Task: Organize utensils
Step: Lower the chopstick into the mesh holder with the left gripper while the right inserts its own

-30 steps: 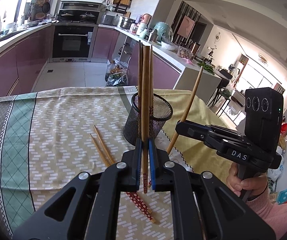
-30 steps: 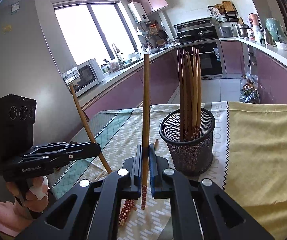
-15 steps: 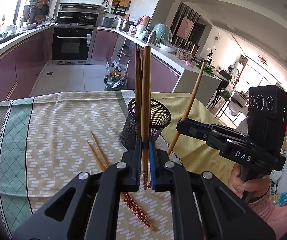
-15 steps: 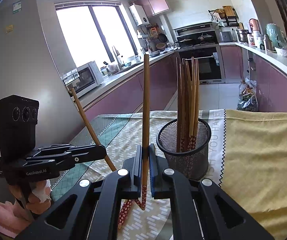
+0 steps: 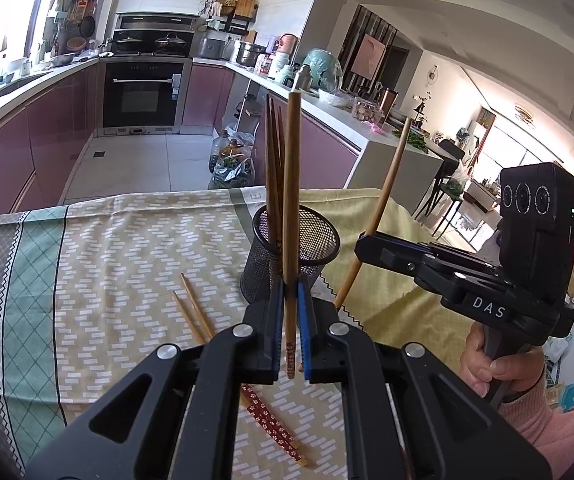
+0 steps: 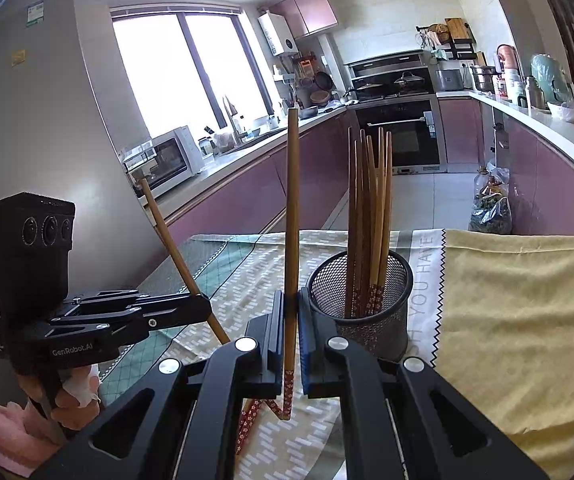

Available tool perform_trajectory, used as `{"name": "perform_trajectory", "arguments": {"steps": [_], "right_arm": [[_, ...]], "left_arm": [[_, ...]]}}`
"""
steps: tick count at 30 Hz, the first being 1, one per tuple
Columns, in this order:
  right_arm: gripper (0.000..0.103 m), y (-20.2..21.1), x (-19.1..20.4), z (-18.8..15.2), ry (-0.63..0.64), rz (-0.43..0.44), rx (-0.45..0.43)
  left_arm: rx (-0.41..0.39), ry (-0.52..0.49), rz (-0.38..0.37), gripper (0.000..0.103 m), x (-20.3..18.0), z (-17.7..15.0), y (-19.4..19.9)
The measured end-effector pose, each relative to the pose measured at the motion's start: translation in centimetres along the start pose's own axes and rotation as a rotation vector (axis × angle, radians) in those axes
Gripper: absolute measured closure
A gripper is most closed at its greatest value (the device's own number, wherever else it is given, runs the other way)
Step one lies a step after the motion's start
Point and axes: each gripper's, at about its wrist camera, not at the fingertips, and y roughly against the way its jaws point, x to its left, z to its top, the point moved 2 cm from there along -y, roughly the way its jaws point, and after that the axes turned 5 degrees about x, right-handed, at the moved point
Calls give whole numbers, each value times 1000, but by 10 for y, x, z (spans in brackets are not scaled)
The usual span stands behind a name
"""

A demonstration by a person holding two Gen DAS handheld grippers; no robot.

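Where lettering is legible, we read "DAS" on the side of the right tongs (image 5: 361, 242) in the left wrist view, "GenRobot.AI" on the side of the left tongs (image 6: 203, 308) in the right wrist view, and "YOU HAVE" printed along the edge of the patterned cloth (image 6: 423, 276) beside the holder.

We note a black wire-mesh holder (image 6: 361, 312), cylindrical and open at the top, standing on the table (image 5: 127, 248). It contains a bundle of chopsticks (image 6: 371, 216), upright, slender wood with red flower-patterned lower ends. Right of the patterned cloth lies a plain yellow cloth (image 6: 527, 320), slightly creased.

Both tongs are closed, each gripping one chopstick between blue pads. The left chopstick (image 5: 290, 200) stands nearly upright in the left wrist view, its red patterned end hanging just below the pads, with the holder directly beyond it. The right chopstick (image 6: 291, 216) is likewise near-vertical in its own view, just left of the holder.

Two further chopsticks (image 5: 195, 312) lie loose on the patterned cloth, near and left of the holder, pointed ends far, red ends near.

Each tool is carried on a pistol-style handle; a hand (image 5: 495, 368) with a pink sleeve grips the right one.
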Motion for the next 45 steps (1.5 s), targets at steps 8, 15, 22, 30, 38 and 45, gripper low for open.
{"name": "perform_trajectory", "arguments": {"steps": [8, 15, 22, 30, 38, 45], "right_arm": [[97, 4, 0, 6, 10, -7, -15], [97, 5, 2, 8, 14, -9, -22], [97, 3, 2, 10, 16, -11, -25], [97, 4, 3, 13, 21, -17, -31], [97, 7, 4, 16, 27, -18, -43], [97, 7, 4, 19, 35, -20, -53]], "left_arm": [[-16, -12, 0, 95, -2, 7, 3], [-25, -21, 2, 95, -4, 11, 4], [-30, -28, 3, 95, -6, 14, 4], [-36, -37, 5, 95, -10, 19, 5], [-50, -45, 2, 95, -11, 26, 8], [-60, -51, 2, 95, -12, 31, 11]]}}
